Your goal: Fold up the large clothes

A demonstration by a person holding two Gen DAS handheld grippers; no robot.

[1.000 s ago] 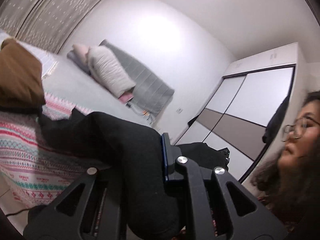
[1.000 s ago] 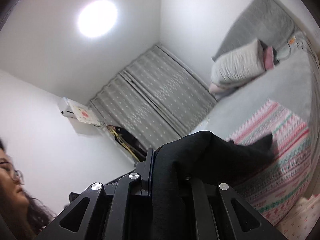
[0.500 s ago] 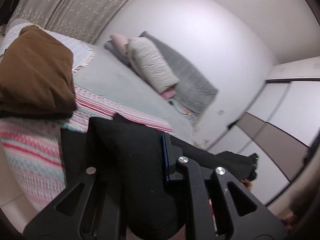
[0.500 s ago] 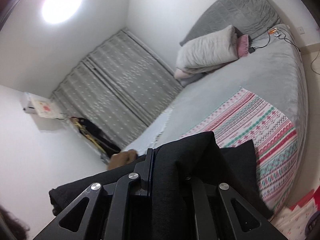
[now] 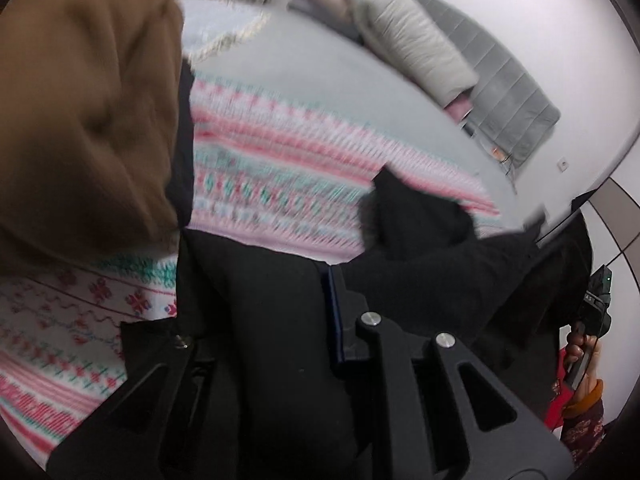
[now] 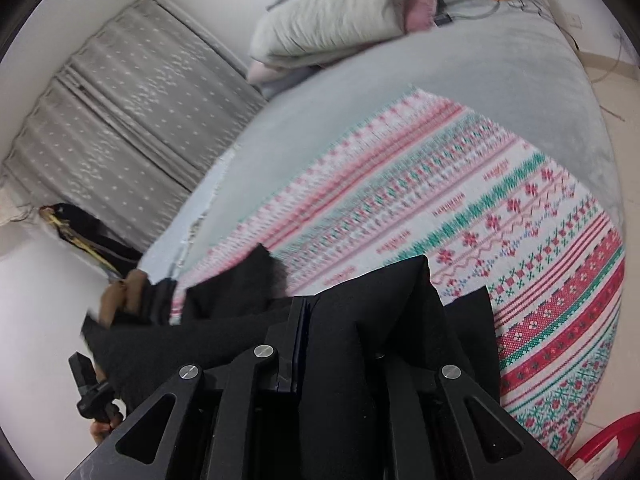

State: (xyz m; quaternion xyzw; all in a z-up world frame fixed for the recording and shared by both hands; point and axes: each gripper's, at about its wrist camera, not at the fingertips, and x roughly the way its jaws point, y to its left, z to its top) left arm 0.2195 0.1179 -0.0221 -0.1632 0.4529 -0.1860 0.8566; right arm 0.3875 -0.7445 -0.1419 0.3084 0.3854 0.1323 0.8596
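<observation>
A large black garment (image 5: 420,248) hangs stretched between my two grippers, just above the patterned blanket (image 5: 280,184) on the bed. My left gripper (image 5: 280,280) pinches one end; cloth drapes over its left finger and fills the jaws, which are opening slightly. My right gripper (image 6: 340,308) clamps the other end of the black garment (image 6: 224,320), its right finger buried in cloth, and its jaws are also easing open. A fold of the garment rests on the blanket (image 6: 480,220). A brown folded garment (image 5: 80,100) fills the left of the left wrist view.
The grey bed (image 6: 500,64) has pillows (image 6: 332,24) and a grey headboard at its far end. Curtains (image 6: 120,100) hang behind. A red basket (image 6: 608,444) sits on the floor at the bed's corner. A person's hand (image 5: 580,352) holds the other gripper. A wardrobe (image 5: 616,216) stands at right.
Both grippers have swung down from pointing toward the walls and ceiling to pointing at the bed, carrying the black garment low over the patterned blanket. The brown pile now looms close on the left.
</observation>
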